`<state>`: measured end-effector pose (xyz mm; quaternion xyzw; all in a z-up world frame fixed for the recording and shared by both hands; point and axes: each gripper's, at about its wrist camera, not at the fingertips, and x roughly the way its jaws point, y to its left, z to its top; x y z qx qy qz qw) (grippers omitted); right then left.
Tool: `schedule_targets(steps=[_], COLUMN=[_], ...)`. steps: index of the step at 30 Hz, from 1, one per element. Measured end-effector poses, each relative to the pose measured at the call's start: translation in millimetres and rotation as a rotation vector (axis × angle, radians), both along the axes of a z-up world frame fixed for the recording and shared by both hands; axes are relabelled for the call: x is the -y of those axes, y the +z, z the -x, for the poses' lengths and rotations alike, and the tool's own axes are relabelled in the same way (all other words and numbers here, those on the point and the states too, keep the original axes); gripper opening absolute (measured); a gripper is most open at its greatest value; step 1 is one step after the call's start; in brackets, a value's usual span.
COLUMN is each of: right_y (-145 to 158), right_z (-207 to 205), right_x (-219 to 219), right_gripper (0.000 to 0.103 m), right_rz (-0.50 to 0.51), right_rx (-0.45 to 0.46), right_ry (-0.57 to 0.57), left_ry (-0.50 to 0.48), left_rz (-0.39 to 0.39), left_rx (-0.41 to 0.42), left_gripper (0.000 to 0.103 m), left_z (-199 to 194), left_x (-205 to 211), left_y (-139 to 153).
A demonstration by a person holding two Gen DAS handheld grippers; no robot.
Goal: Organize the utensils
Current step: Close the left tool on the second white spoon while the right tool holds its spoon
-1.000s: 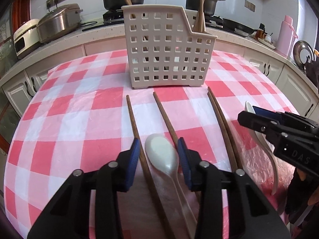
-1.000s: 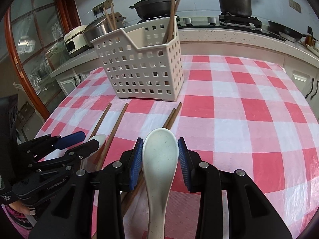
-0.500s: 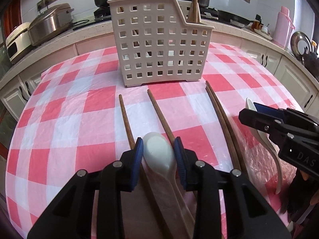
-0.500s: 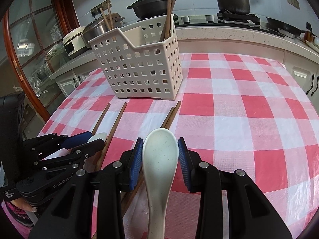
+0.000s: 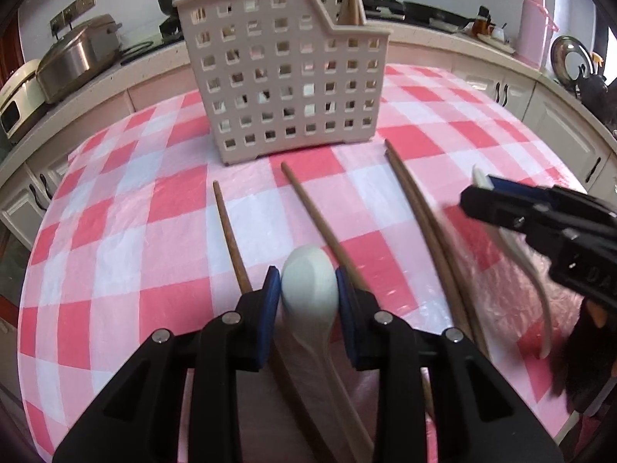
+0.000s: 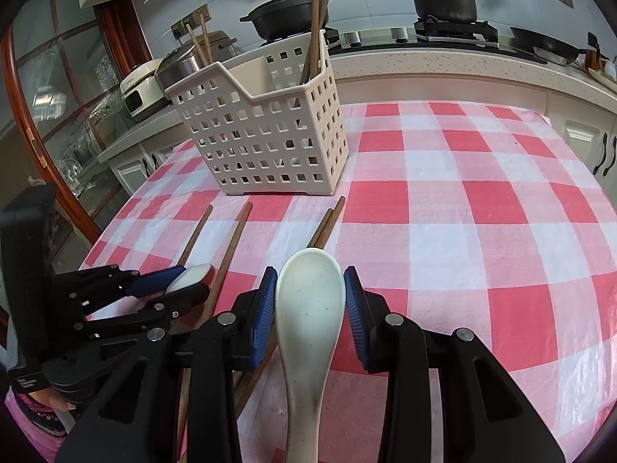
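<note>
On the red-and-white checked tablecloth (image 5: 115, 231), the left gripper (image 5: 308, 297) has its blue pads pressed on either side of a white spoon's bowl (image 5: 309, 287) — a narrow grip, handle trailing back under the gripper. Two wooden chopsticks (image 5: 231, 239) lie apart on the cloth either side of it, pointing toward the far perforated utensil basket (image 5: 285, 77), which already has chopsticks standing in it. Right of these lies a close pair of chopsticks (image 5: 420, 208). Farthest right, the right gripper (image 6: 310, 297) clasps a second, speckled white spoon (image 6: 308, 308) by its bowl — pads against both edges, above the near end of the pair.
</note>
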<state>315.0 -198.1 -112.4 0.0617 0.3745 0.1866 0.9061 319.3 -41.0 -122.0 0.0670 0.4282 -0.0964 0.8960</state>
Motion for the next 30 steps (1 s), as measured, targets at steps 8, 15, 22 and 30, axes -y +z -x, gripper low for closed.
schedule_targets(steps=[8,15,22,30], right_y=[-0.5,-1.3,-1.8,0.3], right_z=[0.2,1.3,0.7,1.3], right_x=[0.6,-1.8,-2.9,-1.2], right_gripper=[0.035,0.035,0.035,0.035], right_rz=[0.01,0.016,0.023,0.024], right_rx=[0.003,0.001,-0.003,0.009], right_ry=[0.003,0.0,0.001,-0.008], left_ry=[-0.009,-0.008,-0.018,-0.003], left_rz=[0.011,0.019,0.026,0.05], left_rx=[-0.005,-0.013,-0.022,0.014], left_gripper=[0.029,0.039,0.033,0.033], left_z=[-1.1,-3.0,-6.7,0.4], left_x=[-1.1,-0.3,1.0,-1.6], left_y=[-0.5,-0.5,0.5,6.2])
